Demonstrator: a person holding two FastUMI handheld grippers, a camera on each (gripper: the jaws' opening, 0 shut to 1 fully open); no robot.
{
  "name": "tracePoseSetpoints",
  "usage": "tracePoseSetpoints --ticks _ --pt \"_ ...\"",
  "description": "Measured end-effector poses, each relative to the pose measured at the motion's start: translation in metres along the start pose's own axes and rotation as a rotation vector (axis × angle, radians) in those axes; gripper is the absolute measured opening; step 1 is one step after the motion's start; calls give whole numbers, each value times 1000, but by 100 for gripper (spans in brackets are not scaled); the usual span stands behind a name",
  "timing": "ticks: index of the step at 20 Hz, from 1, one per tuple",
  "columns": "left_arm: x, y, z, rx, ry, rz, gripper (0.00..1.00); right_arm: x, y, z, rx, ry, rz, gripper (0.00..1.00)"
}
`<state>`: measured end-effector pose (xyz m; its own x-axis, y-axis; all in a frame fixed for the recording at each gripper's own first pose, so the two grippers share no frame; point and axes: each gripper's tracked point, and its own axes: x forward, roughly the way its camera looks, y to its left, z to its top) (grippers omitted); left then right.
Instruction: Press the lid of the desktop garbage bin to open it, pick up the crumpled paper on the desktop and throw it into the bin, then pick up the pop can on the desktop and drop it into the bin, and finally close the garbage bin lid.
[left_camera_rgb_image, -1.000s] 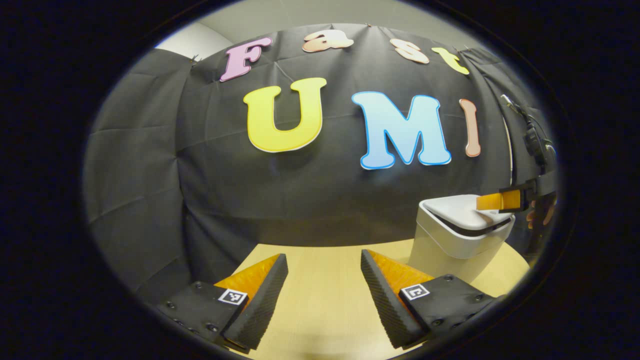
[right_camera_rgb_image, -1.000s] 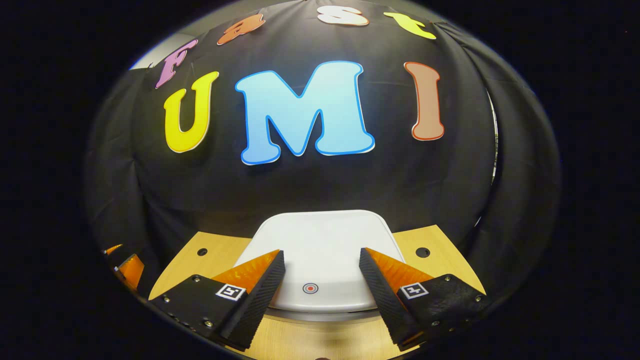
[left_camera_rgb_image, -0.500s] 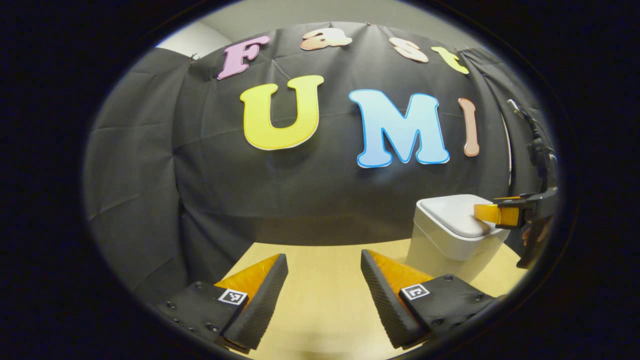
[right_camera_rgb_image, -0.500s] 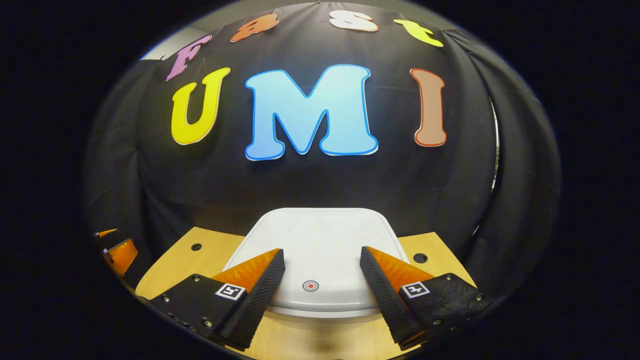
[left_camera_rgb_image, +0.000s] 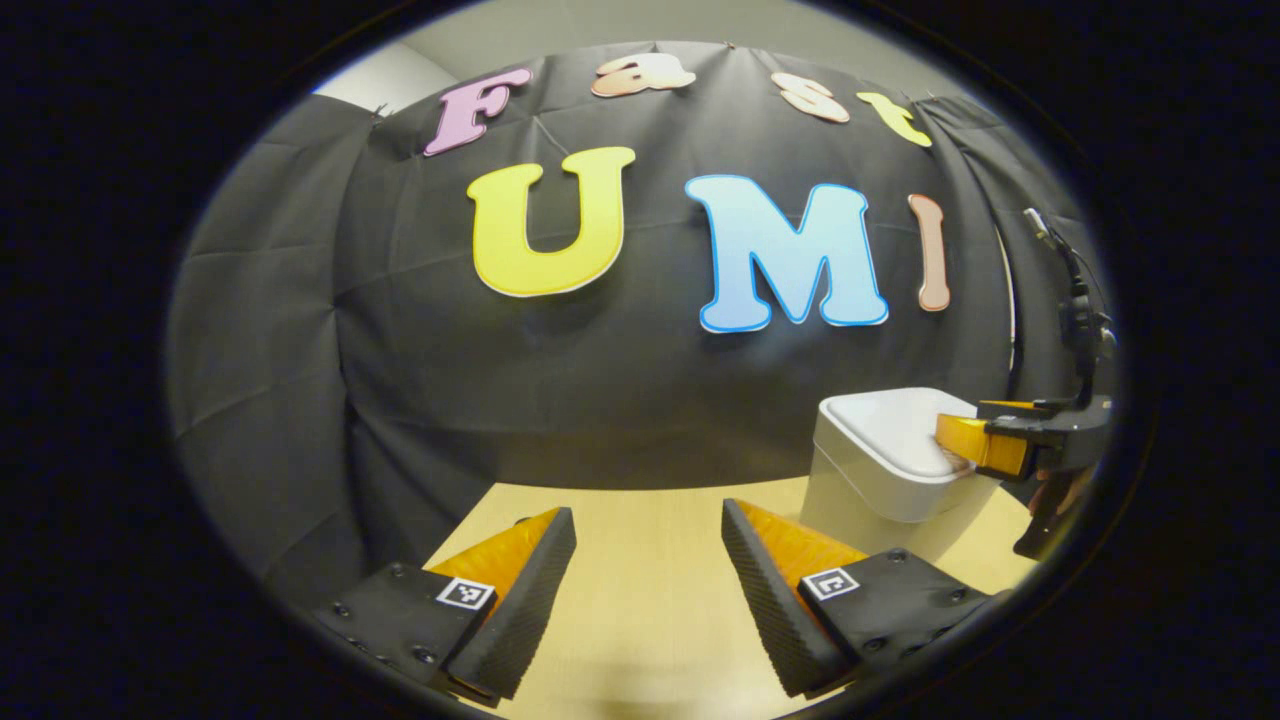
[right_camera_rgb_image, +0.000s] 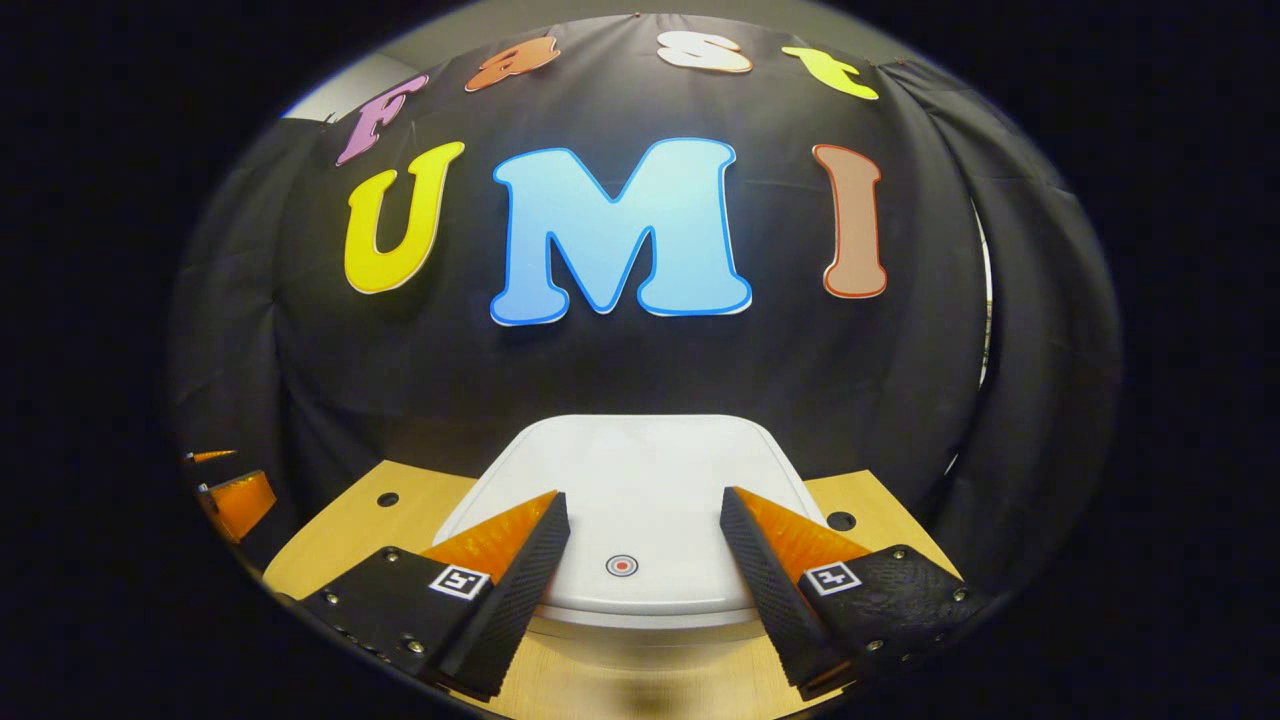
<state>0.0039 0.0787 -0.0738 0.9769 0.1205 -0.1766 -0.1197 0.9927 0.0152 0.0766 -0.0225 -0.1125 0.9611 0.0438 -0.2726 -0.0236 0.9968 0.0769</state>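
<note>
Bin lid (right_camera_rgb_image: 640, 480) has dropped shut since 1 second ago, right tool (right_camera_rgb_image: 640, 560) easing back above it.
Both tools, including left tool (left_camera_rgb_image: 648, 580), gape wide, holding nothing; bin (left_camera_rgb_image: 880, 480) stands right of it. Closing looks finished; next, withdraw.

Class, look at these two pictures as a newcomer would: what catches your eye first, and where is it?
First the white garbage bin, lid shut, on the wooden desktop before the black cloth wall. The right tool hangs open just above the lid's red dot. The left tool is open over bare desktop, left of the bin.
</note>
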Motion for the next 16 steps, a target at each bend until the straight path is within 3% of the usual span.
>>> tracePoseSetpoints --ticks 11,12,16 --pt "-7 4 9 19 -26 10 100 -1 0 7 9 -60 5 98" --pt "-8 4 12 22 -34 11 96 -1 0 7 8 -58 7 98" --pt "-18 -2 37 25 -87 5 97 -19 5 20 -15 -78 8 97"
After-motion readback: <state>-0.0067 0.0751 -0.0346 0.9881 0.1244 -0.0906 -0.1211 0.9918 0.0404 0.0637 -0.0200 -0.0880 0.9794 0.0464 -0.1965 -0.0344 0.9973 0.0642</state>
